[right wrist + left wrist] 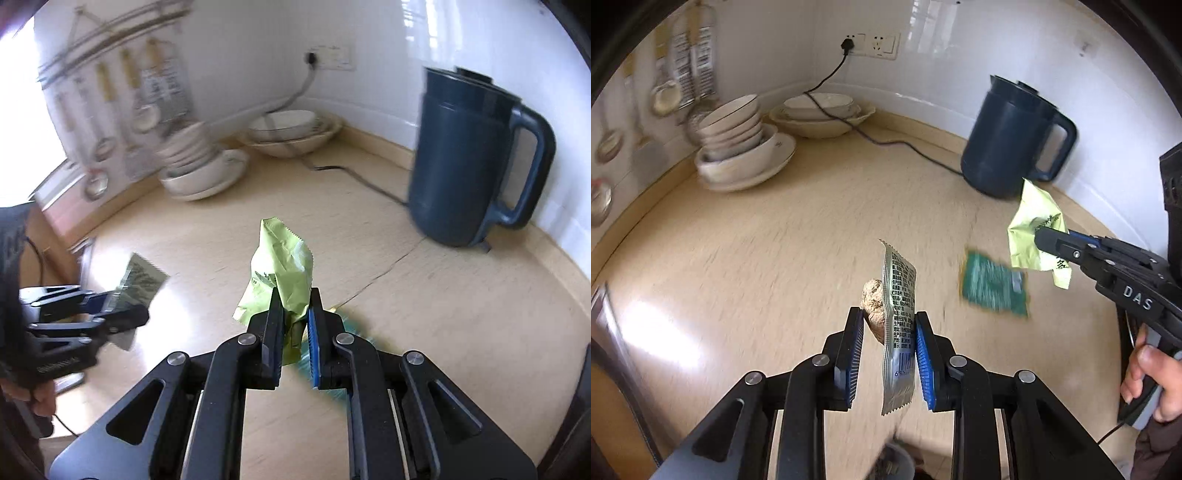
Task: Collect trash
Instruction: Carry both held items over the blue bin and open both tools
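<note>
Left tool [889, 325] pinches silver wrapper [899, 332] (snack inside); right tool [295, 306] pinches green wrapper [284, 273]; kettle [465, 158] lidded.

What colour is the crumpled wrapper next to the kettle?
Light green wrapper, clearest in the right wrist view.

I see bright daylight glaring off the counter [738, 258]; fisheye edges bend and darken, and motion blur smears the hanging utensils [110, 110].

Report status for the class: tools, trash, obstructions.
Left tool shut on silver foil snack wrapper. Right tool shut on crumpled light-green wrapper. Dark-green packet remains on countertop. Nothing obstructing.
</note>
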